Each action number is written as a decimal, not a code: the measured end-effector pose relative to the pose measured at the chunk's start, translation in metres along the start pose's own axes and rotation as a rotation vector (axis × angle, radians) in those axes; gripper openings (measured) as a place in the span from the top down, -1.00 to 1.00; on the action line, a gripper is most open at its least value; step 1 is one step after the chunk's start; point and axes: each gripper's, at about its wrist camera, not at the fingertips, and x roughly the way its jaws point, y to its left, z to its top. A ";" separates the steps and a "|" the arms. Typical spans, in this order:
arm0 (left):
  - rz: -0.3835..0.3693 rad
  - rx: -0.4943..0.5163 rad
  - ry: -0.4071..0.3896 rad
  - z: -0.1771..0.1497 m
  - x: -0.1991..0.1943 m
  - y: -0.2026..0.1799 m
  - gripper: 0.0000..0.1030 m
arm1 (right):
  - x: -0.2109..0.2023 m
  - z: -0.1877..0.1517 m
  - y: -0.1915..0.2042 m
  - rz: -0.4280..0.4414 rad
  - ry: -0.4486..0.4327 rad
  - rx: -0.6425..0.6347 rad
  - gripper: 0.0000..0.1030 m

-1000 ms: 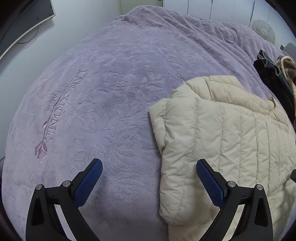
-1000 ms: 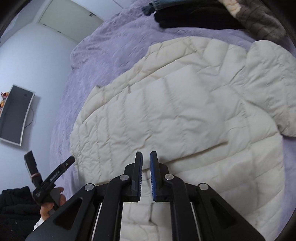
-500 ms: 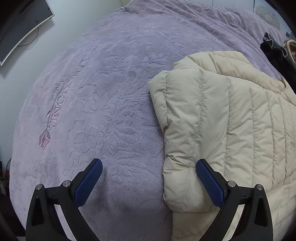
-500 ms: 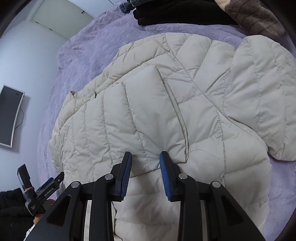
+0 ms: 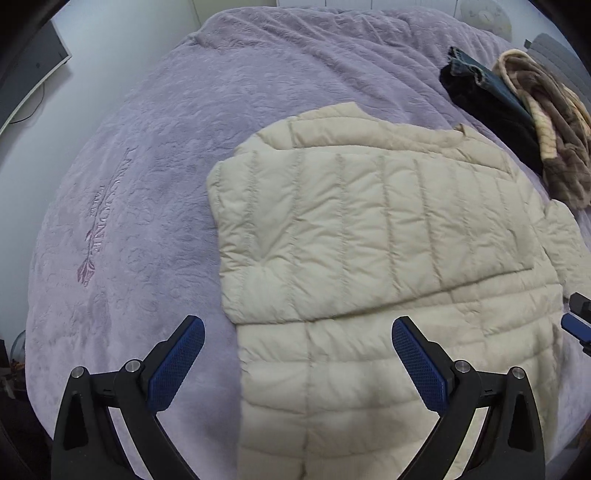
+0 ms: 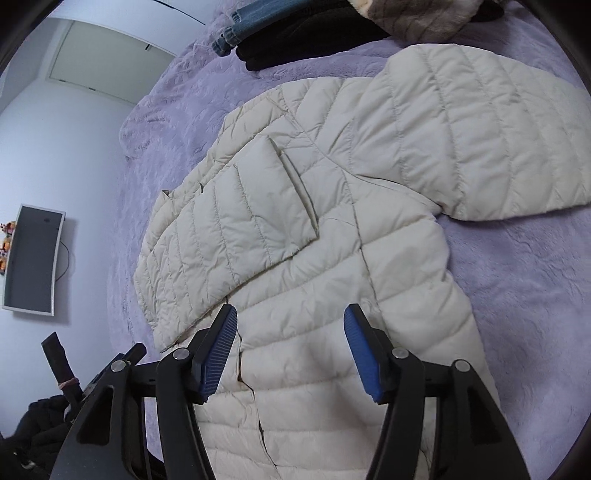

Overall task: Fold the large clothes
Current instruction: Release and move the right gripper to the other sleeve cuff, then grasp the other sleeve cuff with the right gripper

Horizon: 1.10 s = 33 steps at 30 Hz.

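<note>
One cream jacket [image 5: 369, 229] is lying on one purple blanket [image 5: 147, 184], with two sleeves showing: one [image 6: 236, 229] is lying folded across the front and one [image 6: 480, 140] is lying spread out to the side. Three other garments are sitting in a pile beyond it: one black piece [image 5: 491, 110], one pair of jeans [image 6: 251, 22] and one brown striped piece [image 5: 554, 140]. One monitor [image 6: 31, 258] is hanging on the wall. Two grippers are showing, left [image 5: 297, 360] and right [image 6: 290, 350], each spreading two blue pads.

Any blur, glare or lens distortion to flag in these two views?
Left wrist view: strong fisheye bulge on the purple blanket, dark corner vignetting, cream jacket slightly soft, no glare. Right wrist view: sharper, soft even light, wall monitor bowed by the lens.
</note>
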 end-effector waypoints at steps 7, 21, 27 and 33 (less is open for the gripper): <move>-0.112 0.054 0.054 -0.018 -0.019 -0.062 -0.97 | -0.039 -0.011 -0.038 -0.003 -0.032 0.081 -0.61; -0.176 0.185 0.057 -0.025 -0.044 -0.154 -0.97 | -0.092 -0.017 -0.108 -0.027 -0.117 0.202 -0.70; -0.191 0.195 0.074 -0.026 -0.046 -0.180 -0.97 | -0.103 -0.013 -0.140 -0.034 -0.150 0.280 -0.70; -0.189 0.206 0.079 -0.025 -0.046 -0.201 -0.97 | -0.110 -0.003 -0.186 -0.052 -0.141 0.401 -0.70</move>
